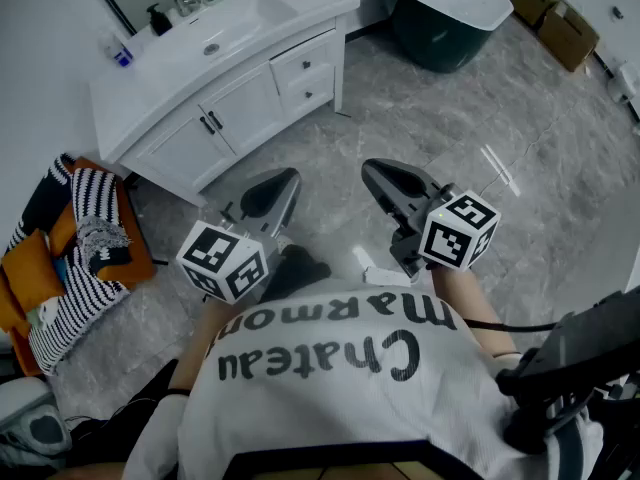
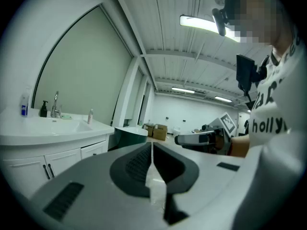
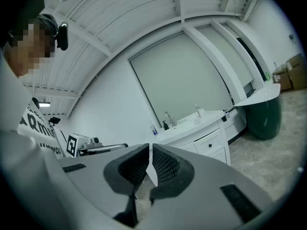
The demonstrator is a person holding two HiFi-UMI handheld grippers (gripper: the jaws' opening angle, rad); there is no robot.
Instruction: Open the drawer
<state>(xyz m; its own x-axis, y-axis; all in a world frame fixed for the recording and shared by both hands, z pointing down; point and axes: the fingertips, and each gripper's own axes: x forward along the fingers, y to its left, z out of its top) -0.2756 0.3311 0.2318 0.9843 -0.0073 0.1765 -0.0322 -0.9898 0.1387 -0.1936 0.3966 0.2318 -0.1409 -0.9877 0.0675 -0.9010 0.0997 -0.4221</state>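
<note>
The white vanity (image 1: 230,43) stands a few steps ahead, at the upper left of the head view. Its two small drawers, upper (image 1: 303,65) and lower (image 1: 310,92), are closed, each with a dark knob. My left gripper (image 1: 285,176) and right gripper (image 1: 372,168) are held side by side in front of my chest, well short of the vanity. Both are shut with nothing between the jaws. In the right gripper view the jaws (image 3: 150,150) meet, with the drawers (image 3: 209,140) beyond them. In the left gripper view the jaws (image 2: 151,146) are also shut.
A dark green tub (image 1: 445,8) with a white rim stands right of the vanity, with cardboard boxes (image 1: 550,13) behind it. Striped clothing (image 1: 80,248) is piled at the left. Two cupboard doors (image 1: 215,118) sit left of the drawers. The floor is grey marble tile (image 1: 480,118).
</note>
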